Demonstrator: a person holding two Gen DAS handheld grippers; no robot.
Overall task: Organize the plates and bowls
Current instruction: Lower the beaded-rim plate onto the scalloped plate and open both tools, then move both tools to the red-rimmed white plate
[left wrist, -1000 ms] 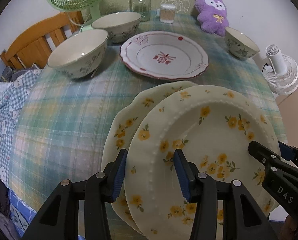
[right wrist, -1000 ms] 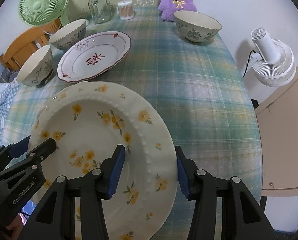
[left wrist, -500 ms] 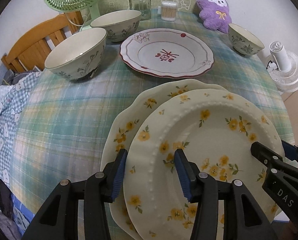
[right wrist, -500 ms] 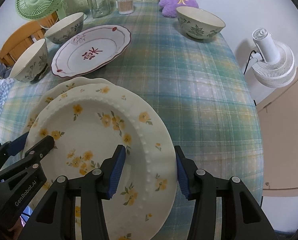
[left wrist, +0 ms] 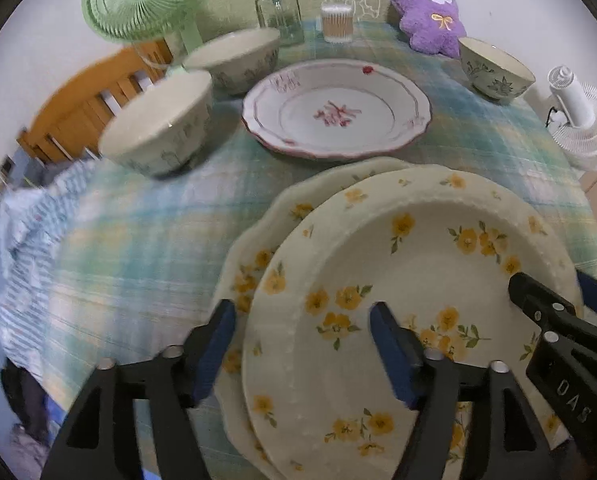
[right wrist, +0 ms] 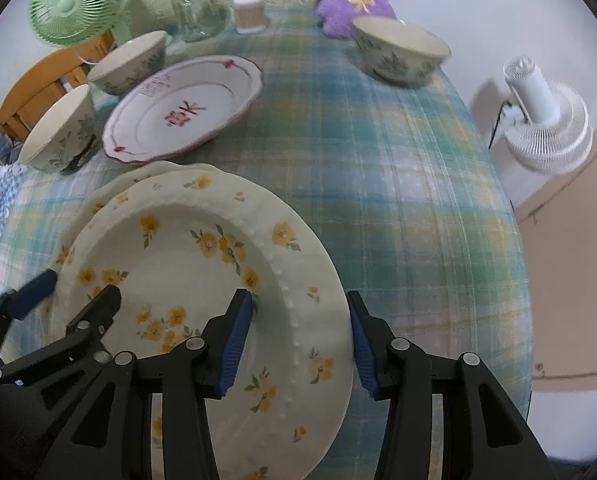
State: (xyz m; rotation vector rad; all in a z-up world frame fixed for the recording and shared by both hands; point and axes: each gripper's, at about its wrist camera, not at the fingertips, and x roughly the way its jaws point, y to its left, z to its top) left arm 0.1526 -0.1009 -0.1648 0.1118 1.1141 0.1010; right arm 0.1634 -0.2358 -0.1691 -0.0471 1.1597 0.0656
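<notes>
- The cream beaded-rim plate with yellow flowers (right wrist: 202, 280) lies on a matching scalloped plate (left wrist: 258, 248), on the plaid-covered surface (right wrist: 398, 200)
- The left tool (left wrist: 302, 344) has just been opening; its jaws stand spread, clear of the rim
- The right tool (right wrist: 298, 340) pinches the opposite rim; release it only once the plates nest centred

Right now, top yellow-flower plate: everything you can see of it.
The top yellow-flower plate looks like cream glazed ceramic, with a beaded ridge between rim and well and scattered yellow blossoms with green leaves. It lies upright, roughly level, stacked on a scalloped plate of similar pattern, slightly offset, near the table's front edge. The left gripper straddles its left rim; its jaws have just been opening and stand clear. The right gripper straddles its right rim; contact there is unclear.
</notes>
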